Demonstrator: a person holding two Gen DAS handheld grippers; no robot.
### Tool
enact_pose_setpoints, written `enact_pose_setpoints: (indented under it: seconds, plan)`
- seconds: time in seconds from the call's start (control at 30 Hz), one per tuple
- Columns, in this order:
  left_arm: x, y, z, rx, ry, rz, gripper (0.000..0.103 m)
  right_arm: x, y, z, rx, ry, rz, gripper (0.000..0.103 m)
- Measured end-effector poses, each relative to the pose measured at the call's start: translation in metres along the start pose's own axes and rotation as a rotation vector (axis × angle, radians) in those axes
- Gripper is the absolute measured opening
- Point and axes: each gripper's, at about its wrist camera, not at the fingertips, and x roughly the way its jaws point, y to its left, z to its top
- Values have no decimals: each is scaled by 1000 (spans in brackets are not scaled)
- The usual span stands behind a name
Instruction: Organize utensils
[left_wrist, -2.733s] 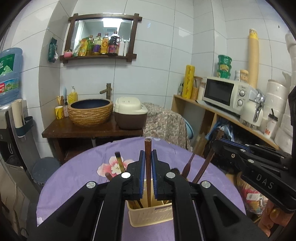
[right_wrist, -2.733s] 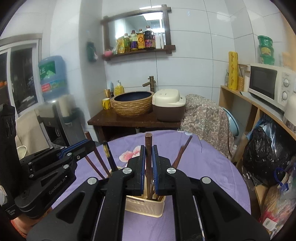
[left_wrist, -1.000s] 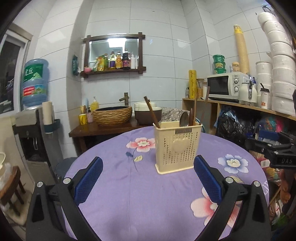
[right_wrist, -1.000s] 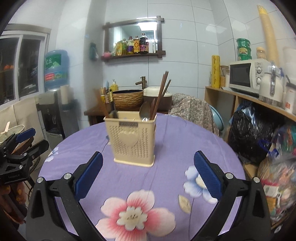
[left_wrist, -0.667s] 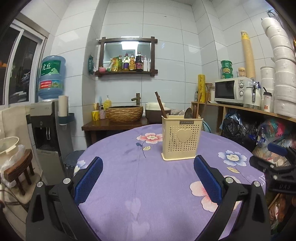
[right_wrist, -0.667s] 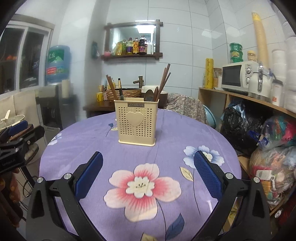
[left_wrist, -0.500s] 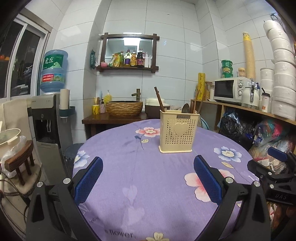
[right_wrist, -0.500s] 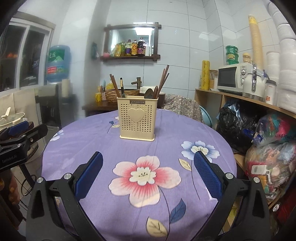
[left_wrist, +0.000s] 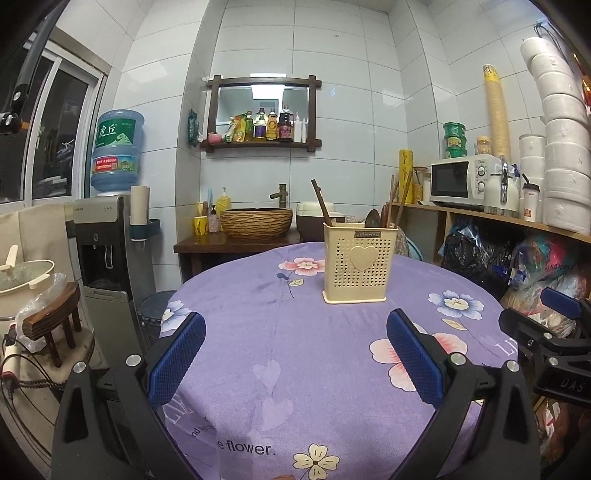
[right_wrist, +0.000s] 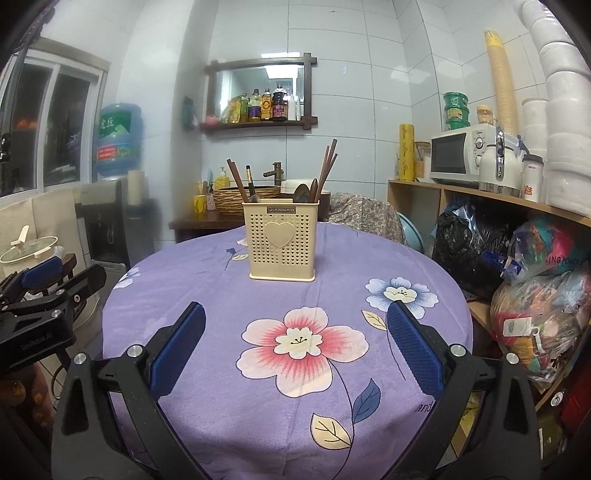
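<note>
Standing upright in the cream perforated plastic holder (right_wrist: 282, 242), dark wooden utensils (right_wrist: 327, 171) seem sorted; both grippers (left_wrist: 295, 354) (right_wrist: 295, 341) gape wide, empty.

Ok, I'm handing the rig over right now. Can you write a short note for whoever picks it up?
Left gripper: open, empty, held back from the table.
Right gripper: open, empty, also held back from the table.
Utensil holder: cream, upright on the purple floral cloth, toward the far side.
Utensils: chopsticks and a spoon stand in its right side, more sticks in its left.
Done: no loose utensils show on the cloth; everything visible is in the holder.
Left: apparently nothing; check the near table edge, hidden behind the grippers.
</note>
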Motion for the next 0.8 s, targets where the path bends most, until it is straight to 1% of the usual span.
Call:
enact_pose_setpoints:
  seconds: [0.8]
  plan:
    - [-3,1,-1,5,0,-6,98,-5,-2,2,9,-19,14,97]
